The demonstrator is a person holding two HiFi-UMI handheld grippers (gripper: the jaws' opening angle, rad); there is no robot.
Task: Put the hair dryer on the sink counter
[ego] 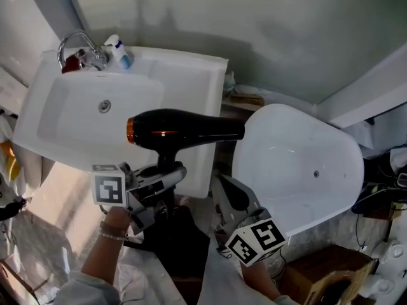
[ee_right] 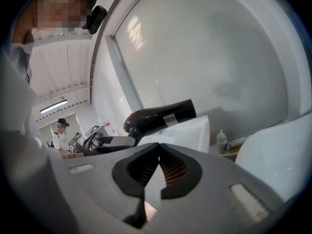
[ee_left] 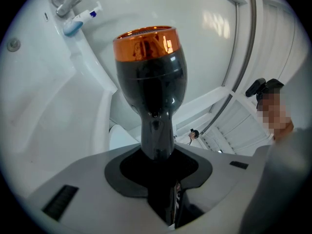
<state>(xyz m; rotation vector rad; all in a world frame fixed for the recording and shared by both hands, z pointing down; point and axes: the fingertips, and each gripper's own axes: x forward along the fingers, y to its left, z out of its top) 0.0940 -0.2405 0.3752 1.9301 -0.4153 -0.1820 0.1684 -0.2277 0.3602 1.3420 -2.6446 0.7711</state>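
Observation:
A black hair dryer (ego: 181, 128) with a copper-coloured rear ring lies level in the air above the right part of the white sink counter (ego: 191, 75). My left gripper (ego: 162, 180) is shut on its handle from below. In the left gripper view the dryer (ee_left: 151, 82) stands up from between the jaws, copper end uppermost. My right gripper (ego: 230, 199) is shut and holds nothing, low and to the right of the dryer, in front of the white tub. The right gripper view shows the dryer (ee_right: 161, 117) ahead, over the counter (ee_right: 187, 130).
The basin (ego: 95, 107) has a chrome tap (ego: 79, 49) and a small white and blue tube (ego: 119, 51) at its back rim. A white bathtub (ego: 299, 170) lies right of the counter, with a bottle (ee_right: 222, 140) and clutter between them. A cardboard box (ego: 324, 275) sits lower right.

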